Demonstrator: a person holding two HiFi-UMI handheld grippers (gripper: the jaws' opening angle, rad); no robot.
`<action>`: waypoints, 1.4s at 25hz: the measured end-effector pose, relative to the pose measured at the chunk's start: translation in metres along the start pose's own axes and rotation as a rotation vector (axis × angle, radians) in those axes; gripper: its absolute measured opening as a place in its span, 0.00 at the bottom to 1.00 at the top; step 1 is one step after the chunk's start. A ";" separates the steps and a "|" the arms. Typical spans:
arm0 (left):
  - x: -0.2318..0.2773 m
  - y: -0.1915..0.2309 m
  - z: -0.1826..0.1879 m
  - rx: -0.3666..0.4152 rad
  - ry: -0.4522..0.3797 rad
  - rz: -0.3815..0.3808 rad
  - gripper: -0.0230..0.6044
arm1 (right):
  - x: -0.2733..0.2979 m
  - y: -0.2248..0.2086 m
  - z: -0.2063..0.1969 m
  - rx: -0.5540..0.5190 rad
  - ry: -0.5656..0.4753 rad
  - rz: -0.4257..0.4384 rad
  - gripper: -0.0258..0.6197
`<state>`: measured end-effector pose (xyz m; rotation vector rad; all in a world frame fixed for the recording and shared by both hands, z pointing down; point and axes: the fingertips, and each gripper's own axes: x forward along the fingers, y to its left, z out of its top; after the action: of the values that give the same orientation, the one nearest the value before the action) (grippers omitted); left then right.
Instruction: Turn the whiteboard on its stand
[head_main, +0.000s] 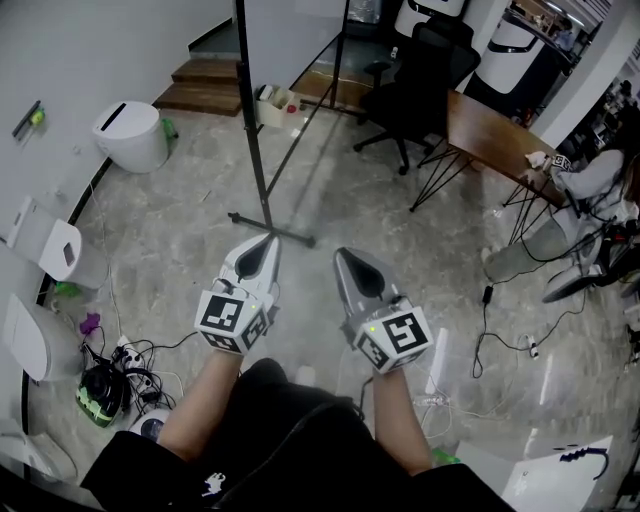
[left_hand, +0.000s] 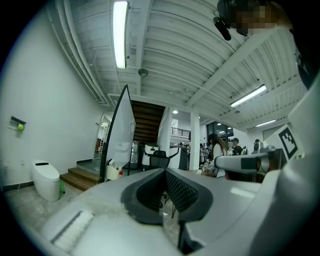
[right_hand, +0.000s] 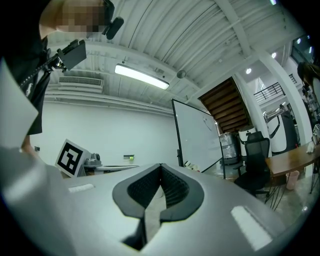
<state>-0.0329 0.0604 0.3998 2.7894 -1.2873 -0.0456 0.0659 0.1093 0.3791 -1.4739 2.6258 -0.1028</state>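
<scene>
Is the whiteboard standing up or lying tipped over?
Standing up. The whiteboard rises tall with its black edge nearly vertical, and its stand's feet sit flat on the floor.

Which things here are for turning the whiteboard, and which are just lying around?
For the job: whiteboard, stand, left gripper, right gripper.
Just lying about: chair, table, steps, cables.

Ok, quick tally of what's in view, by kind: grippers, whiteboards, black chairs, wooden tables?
Grippers: 2 (left gripper, right gripper)
Whiteboard: 1
Black chair: 1
Wooden table: 1
Total: 5
</scene>
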 end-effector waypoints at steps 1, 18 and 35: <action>0.000 -0.002 -0.001 0.001 0.002 0.002 0.04 | -0.002 -0.002 -0.001 0.003 0.000 0.003 0.05; 0.028 -0.006 0.000 0.012 0.004 0.004 0.04 | -0.002 -0.033 -0.001 0.015 0.000 0.012 0.05; 0.092 0.079 0.000 -0.009 0.019 -0.008 0.04 | 0.094 -0.066 -0.003 0.004 0.026 -0.011 0.05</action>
<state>-0.0330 -0.0607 0.4055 2.7807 -1.2680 -0.0256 0.0732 -0.0053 0.3823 -1.4954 2.6368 -0.1292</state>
